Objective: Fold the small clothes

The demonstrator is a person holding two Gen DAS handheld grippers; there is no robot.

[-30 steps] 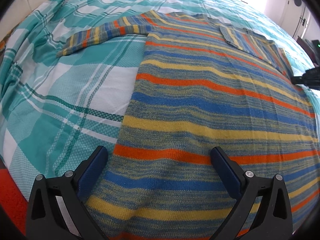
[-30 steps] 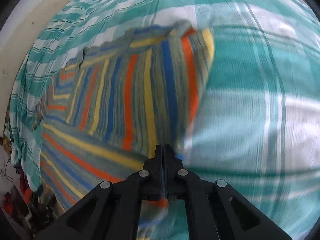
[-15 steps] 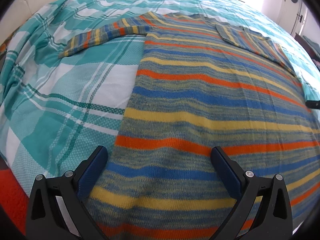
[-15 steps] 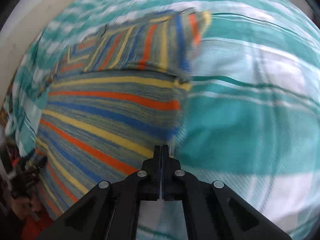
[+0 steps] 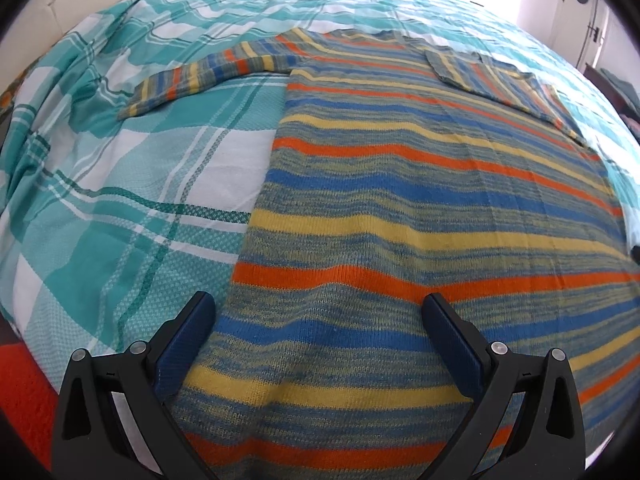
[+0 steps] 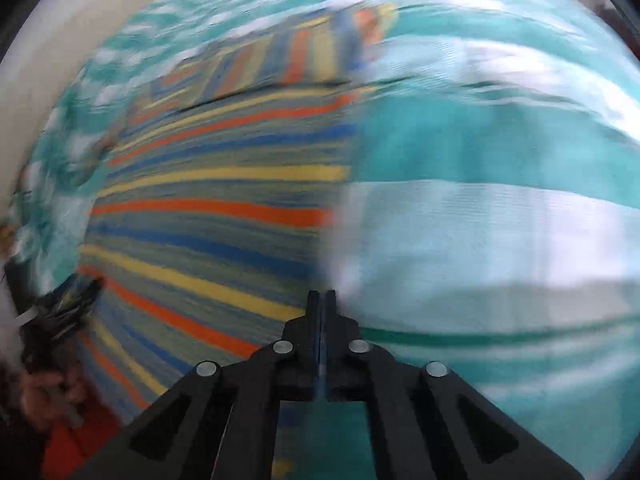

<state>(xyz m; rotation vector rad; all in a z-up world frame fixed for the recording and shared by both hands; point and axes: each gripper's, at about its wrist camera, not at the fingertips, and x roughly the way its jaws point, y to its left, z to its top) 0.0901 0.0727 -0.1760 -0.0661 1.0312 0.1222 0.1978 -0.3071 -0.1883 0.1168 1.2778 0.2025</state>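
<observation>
Teal-and-white plaid bedspread point(image 5: 132, 184) covers the bed, and the striped knit sweater point(image 5: 420, 208) lies flat on it — one sleeve point(image 5: 500, 80) already folded across the chest, the other sleeve point(image 5: 200, 76) stretched out on the spread. The left gripper point(image 5: 320, 320) hovers over the sweater's hem, jaws wide apart and holding nothing. The right gripper point(image 6: 320, 300) sits at the sweater's side edge, jaws pressed together with nothing visibly between them. Judged step: sleeve folding, half done — next comes the outstretched sleeve, pinched near its cuff and carried over the body.
</observation>
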